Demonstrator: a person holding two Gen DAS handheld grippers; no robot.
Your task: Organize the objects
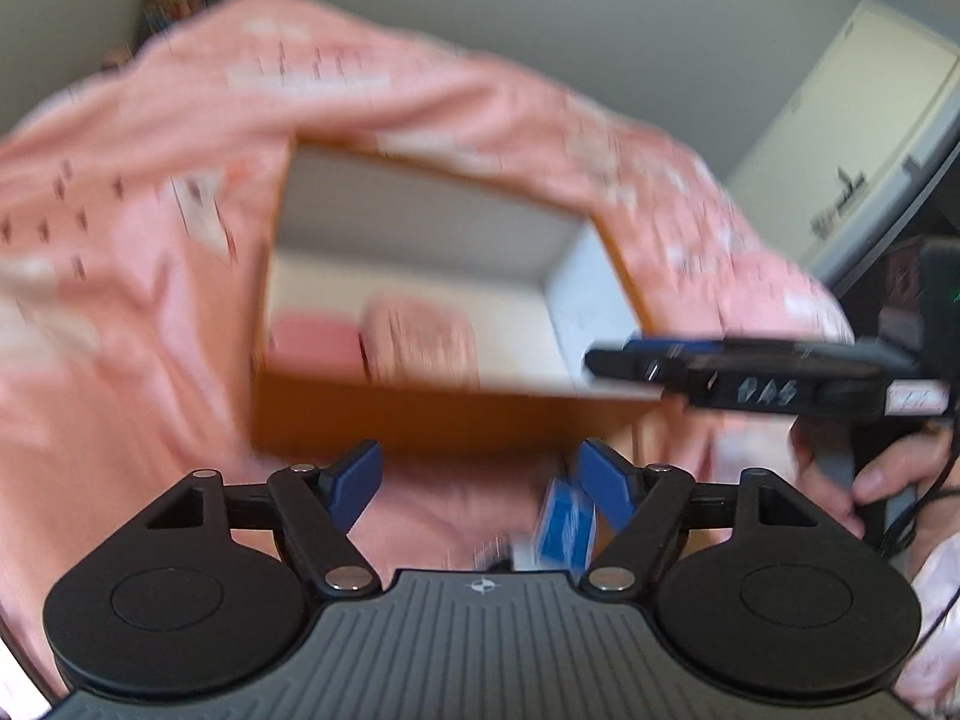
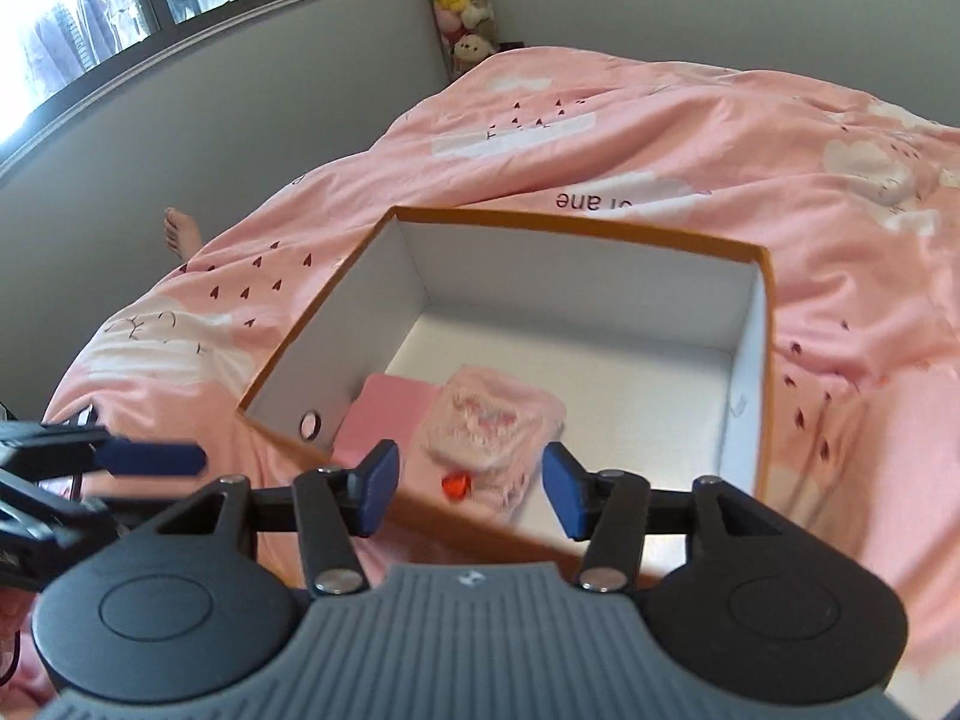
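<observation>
1. Left claw: its blue pads stand wide apart with nothing pressed between them, so it is released. In its own view the picture is smeared by blur.
2. Just beneath the left claw's right-hand pad lies a small blue and white packet on the pink bedspread; the blur hides what it is, and I cannot tell whether the pad touches it.
3. Ahead of the left claw sits the orange box, open at the top and white inside, resting on the bed. Its near wall is just beyond the pads.
4. Inside the box, toward its near left corner, lie a flat pink card and, just right of it, a pale pink patterned pouch. They lie side by side and seem to touch.
5. Right claw: its pads are parted, with nothing clamped, so it too is released. The pouch shows in the gap beyond the pads, lower down in the box, and neither pad presses on it.
6. A small red piece shows at the pouch's near edge, just ahead of the right claw's left pad; what it is cannot be made out.
7. Seen from the left claw, the right claw reaches in from the right above the box's near right corner, with a hand gripping its handle.
8. Far beyond the right claw, stuffed toys are stacked in the room's corner, and a bare foot shows at the bed's left edge.
</observation>
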